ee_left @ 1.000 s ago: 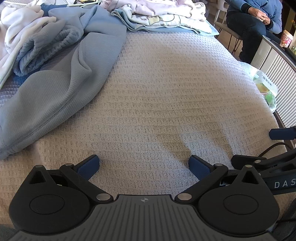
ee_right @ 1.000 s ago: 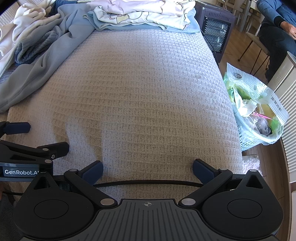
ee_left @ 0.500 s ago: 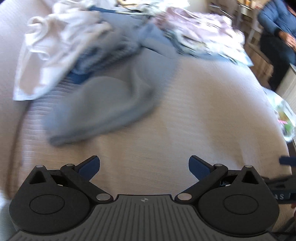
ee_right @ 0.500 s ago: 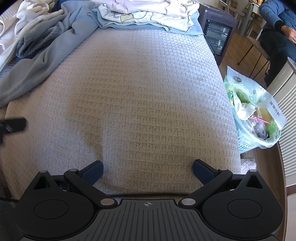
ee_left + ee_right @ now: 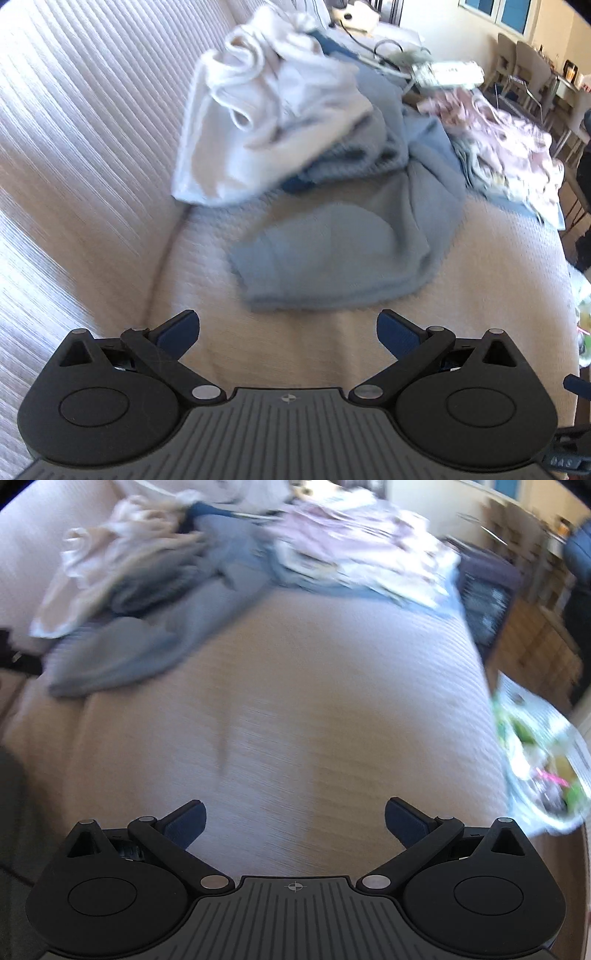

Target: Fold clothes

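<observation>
With both jaws wide open and empty, the blue garment (image 5: 347, 254) lies just ahead of the left gripper (image 5: 288, 328), farther from the right gripper (image 5: 295, 818)

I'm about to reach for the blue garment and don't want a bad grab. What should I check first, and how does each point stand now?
1. Left gripper open and holding nothing: ok.
2. Right gripper open and holding nothing: ok.
3. Blue garment ahead of the left gripper, nothing between them: ok.
4. Blue garment free of other clothes: not ok; the white garment lies over its far part.
5. A hem or corner to pinch: cannot tell; the near edge is bunched and blurred.
6. Bare bed cover to spread it on: ok.
</observation>
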